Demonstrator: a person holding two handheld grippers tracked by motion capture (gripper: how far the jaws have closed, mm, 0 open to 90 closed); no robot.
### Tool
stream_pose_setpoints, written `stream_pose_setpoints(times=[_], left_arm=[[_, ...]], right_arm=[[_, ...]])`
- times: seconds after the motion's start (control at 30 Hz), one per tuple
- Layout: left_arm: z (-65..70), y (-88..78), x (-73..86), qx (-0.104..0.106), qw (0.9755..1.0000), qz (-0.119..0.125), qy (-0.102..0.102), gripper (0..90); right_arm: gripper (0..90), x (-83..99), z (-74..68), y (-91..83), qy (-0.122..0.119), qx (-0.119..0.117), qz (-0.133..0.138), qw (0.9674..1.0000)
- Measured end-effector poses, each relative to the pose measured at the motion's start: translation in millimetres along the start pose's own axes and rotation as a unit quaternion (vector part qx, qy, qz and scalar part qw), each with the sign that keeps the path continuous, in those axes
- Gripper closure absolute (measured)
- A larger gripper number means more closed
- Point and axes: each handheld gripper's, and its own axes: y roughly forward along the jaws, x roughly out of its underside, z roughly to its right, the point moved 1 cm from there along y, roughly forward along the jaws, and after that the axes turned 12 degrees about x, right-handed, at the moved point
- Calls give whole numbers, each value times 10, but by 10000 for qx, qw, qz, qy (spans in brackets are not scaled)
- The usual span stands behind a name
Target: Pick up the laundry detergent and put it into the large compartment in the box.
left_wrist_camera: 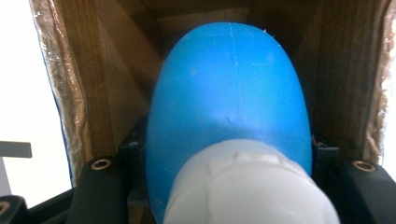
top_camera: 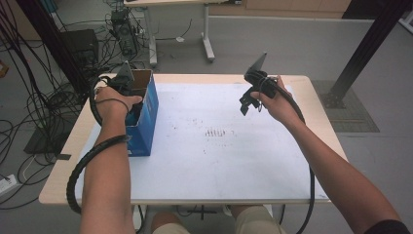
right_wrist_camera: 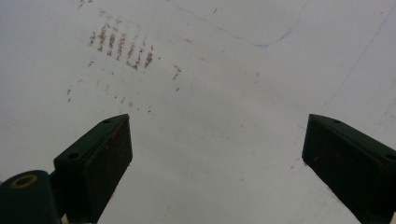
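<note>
One blue bottle (left_wrist_camera: 229, 98) with a white cap (left_wrist_camera: 247, 186) sits pinched between the left gripper's (top_camera: 122, 85) jaws, down inside the open blue box (top_camera: 146, 117) at the worktop's (top_camera: 219, 161) left edge; brown cardboard walls hem it in closely. It may be touching the far wall. Well apart, the right gripper (right_wrist_camera: 215, 158) hangs above smudged marks (right_wrist_camera: 121, 46), jaws spread.

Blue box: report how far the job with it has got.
Done: the left gripper has a blue bottle with a white cap clamped in its jaws. In hand: the bottle sits inside the open blue box. Left: whether it goes in or out is unclear. The right gripper hangs open above the table.
</note>
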Motion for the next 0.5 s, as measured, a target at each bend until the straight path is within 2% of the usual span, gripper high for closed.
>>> stream_pose_setpoints(times=[0.5], left_arm=[[-33, -6, -12, 35, 10000, -18, 8, 375]], right_arm=[[86, -9, 27, -5, 23, -1, -8, 10000]])
